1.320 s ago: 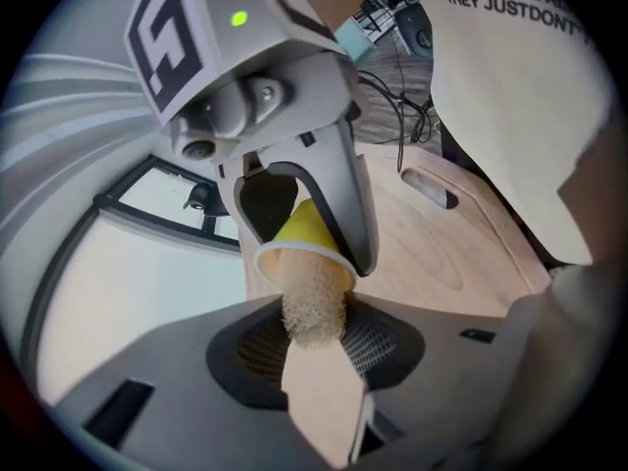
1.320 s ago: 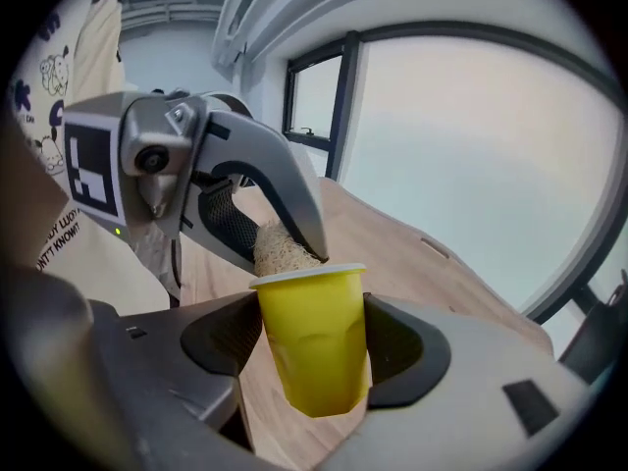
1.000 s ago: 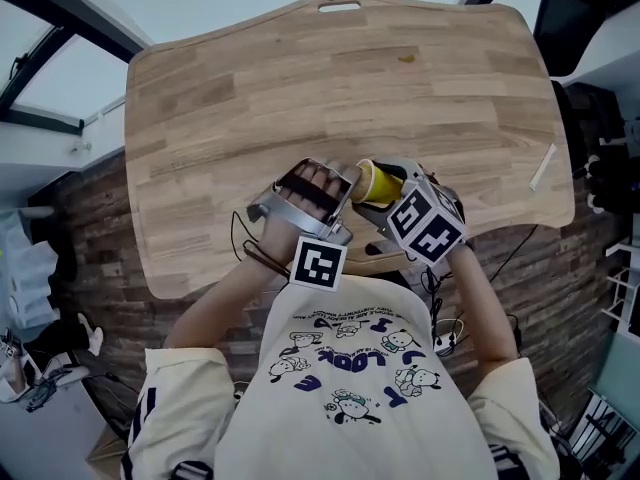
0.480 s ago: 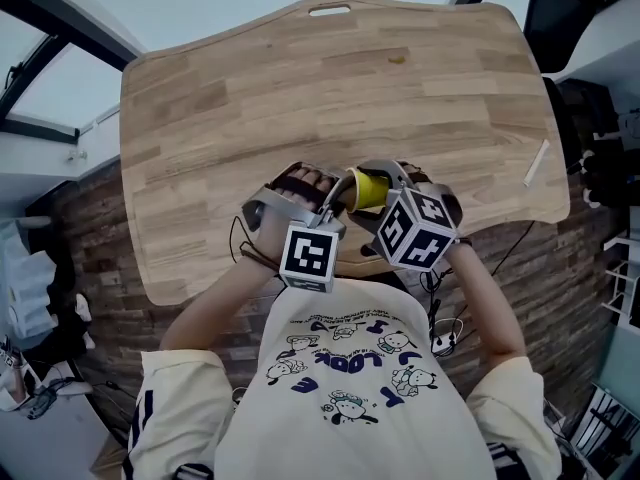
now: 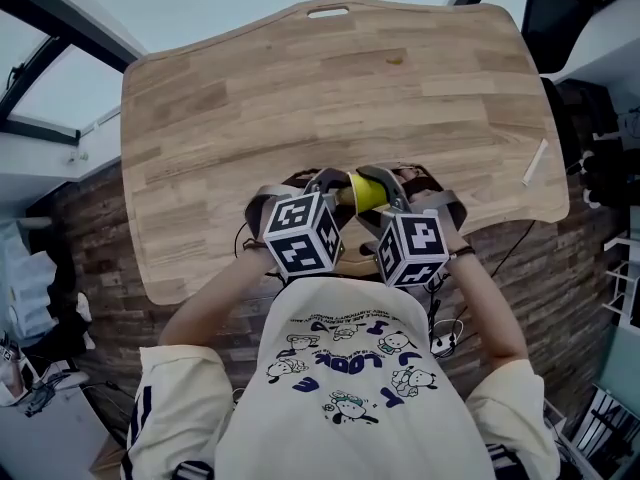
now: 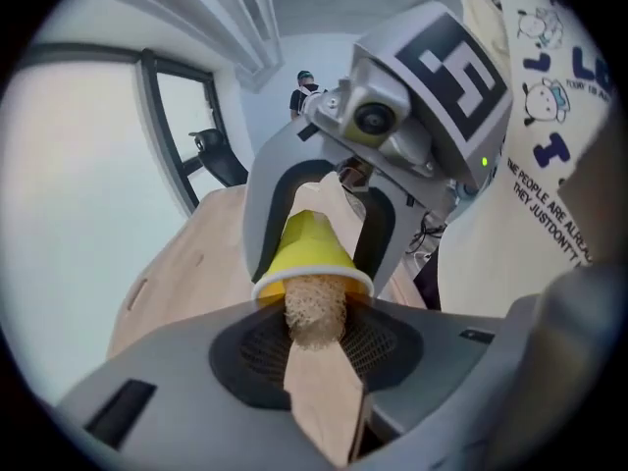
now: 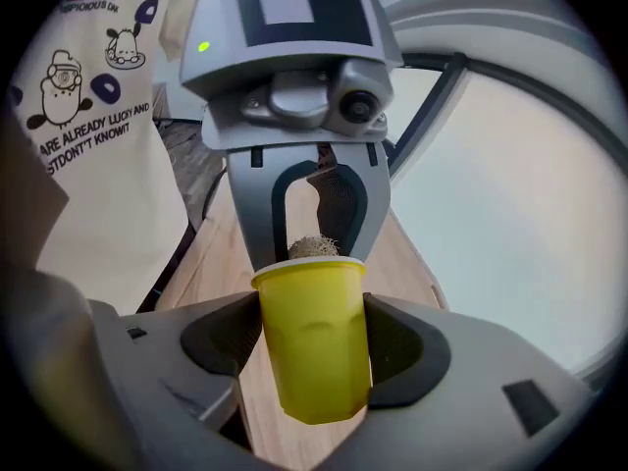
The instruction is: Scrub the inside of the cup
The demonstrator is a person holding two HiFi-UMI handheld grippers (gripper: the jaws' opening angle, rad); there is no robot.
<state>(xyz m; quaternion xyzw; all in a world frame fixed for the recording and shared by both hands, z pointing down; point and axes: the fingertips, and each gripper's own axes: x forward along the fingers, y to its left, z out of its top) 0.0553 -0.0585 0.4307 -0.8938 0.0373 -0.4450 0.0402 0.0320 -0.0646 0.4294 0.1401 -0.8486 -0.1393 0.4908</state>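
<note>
While the right tool (image 7: pixel 314 346) clamps the yellow cup (image 7: pixel 312 332) steady (above the table's (image 5: pixel 300 88) near edge), the left tool (image 6: pixel 319 366) pinches a wooden-handled scrubber (image 6: pixel 314 307), head inside for scrubbing.

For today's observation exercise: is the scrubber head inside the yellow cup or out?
Partly inside: the scrubber head crosses the yellow cup at its rim.

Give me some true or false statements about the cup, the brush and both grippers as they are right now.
1. The right hand-held gripper is clamped on the cup. True.
2. The cup stands on the table. False: it is held up between the jaws.
3. The brush has its head in the cup's mouth. True.
4. The left hand-held gripper is empty. False: it grips the brush's wooden handle.
</note>
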